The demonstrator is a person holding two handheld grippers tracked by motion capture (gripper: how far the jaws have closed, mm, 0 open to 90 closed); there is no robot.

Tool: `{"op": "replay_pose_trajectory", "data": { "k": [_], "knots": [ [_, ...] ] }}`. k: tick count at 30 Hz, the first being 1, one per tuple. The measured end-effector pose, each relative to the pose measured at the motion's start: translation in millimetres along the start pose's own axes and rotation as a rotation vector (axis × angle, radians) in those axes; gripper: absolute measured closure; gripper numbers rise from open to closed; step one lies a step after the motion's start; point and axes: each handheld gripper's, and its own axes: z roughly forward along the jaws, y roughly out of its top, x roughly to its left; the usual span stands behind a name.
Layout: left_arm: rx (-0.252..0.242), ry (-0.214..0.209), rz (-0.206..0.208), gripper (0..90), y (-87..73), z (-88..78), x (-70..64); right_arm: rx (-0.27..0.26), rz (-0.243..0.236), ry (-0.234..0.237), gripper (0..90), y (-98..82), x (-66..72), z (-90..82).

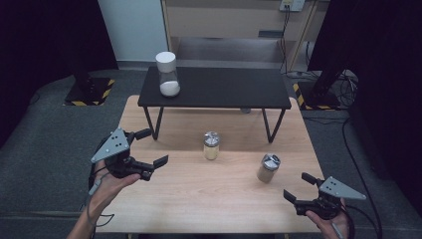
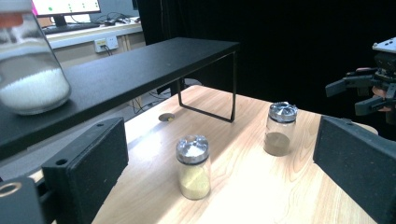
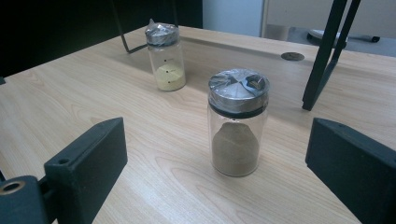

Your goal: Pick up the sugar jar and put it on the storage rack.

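Two small glass jars with metal lids stand on the wooden table [image 1: 164, 199]. The one with yellow powder [image 1: 211, 146] [image 2: 193, 166] [image 3: 166, 58] is near the middle. The one with brown powder [image 1: 268, 168] [image 2: 279, 128] [image 3: 237, 122] stands to its right. My left gripper [image 1: 152, 148] [image 2: 219, 177] hovers open at the table's left, jaws facing the yellow jar, nothing between them. My right gripper [image 1: 298, 186] [image 3: 219, 161], also seen as the right gripper [image 2: 348, 95] far off, is open at the front right, facing the brown jar, a short way from it.
A low black shelf [image 1: 219, 89] on thin metal legs spans the back of the table. A larger glass jar with a white lid and white grains [image 1: 167, 74] [image 2: 28, 70] stands on its left end. Dark curtains and floor cables surround the table.
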Motion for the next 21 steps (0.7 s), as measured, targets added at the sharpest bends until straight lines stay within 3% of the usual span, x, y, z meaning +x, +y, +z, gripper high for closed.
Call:
{"op": "replay_pose_trajectory", "data": {
  "k": [21],
  "knots": [
    [0.022,0.039,-0.036,2.2,-53.1,-19.7,-7.7,0.002,-0.001,-0.002,6.1,0.2,0.2,0.3]
  ]
}}
